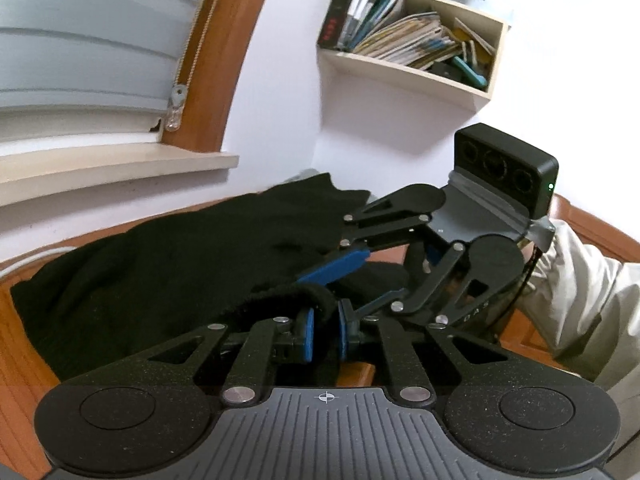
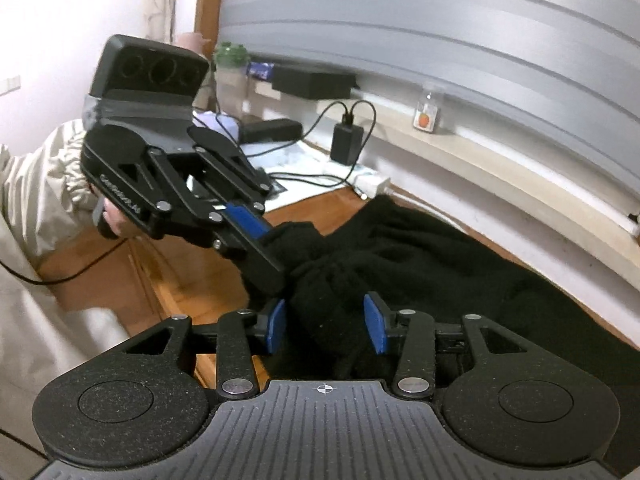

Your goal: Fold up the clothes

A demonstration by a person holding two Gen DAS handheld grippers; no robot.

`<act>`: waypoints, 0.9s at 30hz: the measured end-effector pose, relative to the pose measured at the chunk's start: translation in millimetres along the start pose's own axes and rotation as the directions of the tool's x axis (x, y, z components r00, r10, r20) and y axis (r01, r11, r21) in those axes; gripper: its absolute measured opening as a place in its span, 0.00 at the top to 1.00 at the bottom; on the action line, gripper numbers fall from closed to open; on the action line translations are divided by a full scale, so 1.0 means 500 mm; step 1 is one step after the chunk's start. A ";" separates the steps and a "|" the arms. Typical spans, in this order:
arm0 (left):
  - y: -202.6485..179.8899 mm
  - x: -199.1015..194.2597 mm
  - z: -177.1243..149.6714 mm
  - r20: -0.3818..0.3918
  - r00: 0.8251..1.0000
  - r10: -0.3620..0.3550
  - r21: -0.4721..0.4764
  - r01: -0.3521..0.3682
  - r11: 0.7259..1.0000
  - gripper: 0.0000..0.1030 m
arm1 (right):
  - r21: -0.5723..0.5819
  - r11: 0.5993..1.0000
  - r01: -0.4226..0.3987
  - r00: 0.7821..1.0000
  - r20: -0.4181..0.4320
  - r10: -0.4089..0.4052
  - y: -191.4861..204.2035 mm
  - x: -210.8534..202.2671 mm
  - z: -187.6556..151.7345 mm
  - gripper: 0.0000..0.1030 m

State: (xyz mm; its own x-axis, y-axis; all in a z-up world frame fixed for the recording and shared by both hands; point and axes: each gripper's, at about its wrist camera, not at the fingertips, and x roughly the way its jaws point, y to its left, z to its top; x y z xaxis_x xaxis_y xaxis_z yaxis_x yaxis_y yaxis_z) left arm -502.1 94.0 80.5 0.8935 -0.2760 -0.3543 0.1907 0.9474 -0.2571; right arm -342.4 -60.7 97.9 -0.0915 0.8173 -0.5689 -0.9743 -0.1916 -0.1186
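A black garment [image 1: 180,260] lies rumpled on the wooden table [image 1: 16,340], reaching back to the wall. My left gripper [image 1: 326,320] is shut on a rolled edge of it, with the blue pads [image 1: 308,334] close together on the fabric. From the right, my right gripper [image 1: 356,280] reaches in beside it. In the right wrist view the right gripper [image 2: 326,322] stands open, pads [image 2: 276,326] wide apart, with a bunch of the black garment [image 2: 440,264] between them. The left gripper [image 2: 274,258] pinches the same bunch just ahead.
A window sill [image 1: 120,164] runs behind the table. A wall shelf [image 1: 400,32] holds books. A charger [image 2: 346,142], a white power strip [image 2: 372,184] and cables sit at the table's far end. Beige sleeves [image 1: 580,288] [image 2: 36,184] are close to both grippers.
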 end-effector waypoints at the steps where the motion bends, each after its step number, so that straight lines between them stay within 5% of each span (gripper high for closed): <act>1: 0.006 -0.003 -0.002 0.004 1.000 0.013 -0.015 -0.013 1.000 0.88 | 0.009 1.000 0.017 1.000 0.008 -0.018 -0.001 -0.002 -0.001 0.86; 5: 0.043 -0.053 -0.026 0.028 0.998 0.049 -0.053 -0.047 0.997 0.84 | 0.041 0.996 0.076 0.994 0.074 -0.079 -0.003 -0.028 -0.001 0.90; 8: 0.098 -0.090 -0.042 0.012 0.986 0.167 -0.097 -0.165 0.982 0.84 | 0.084 0.988 0.133 0.982 0.128 -0.143 -0.016 -0.064 0.002 0.90; 14: 0.212 -0.072 -0.032 -0.087 0.910 0.406 -0.058 -0.412 0.910 0.69 | 0.138 0.971 0.195 0.965 0.151 -0.216 -0.053 -0.089 0.010 0.90; 24: 0.318 0.018 0.007 -0.155 0.847 0.509 0.028 -0.511 0.859 0.69 | 0.194 0.943 0.270 0.929 0.203 -0.308 -0.093 -0.106 0.023 0.90; 27: 0.327 0.025 0.020 -0.129 0.828 0.545 0.053 -0.543 0.838 0.59 | 0.212 0.935 0.285 0.914 0.234 -0.332 -0.100 -0.118 0.027 0.90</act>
State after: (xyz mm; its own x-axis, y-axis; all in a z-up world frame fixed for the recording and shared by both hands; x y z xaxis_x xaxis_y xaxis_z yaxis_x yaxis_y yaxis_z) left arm -455.5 247.2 42.9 0.7918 0.2670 -0.5494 -0.3042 0.9523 0.0243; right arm -291.3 -92.1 148.0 0.1913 0.9377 -0.2900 -0.9805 0.1691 -0.1000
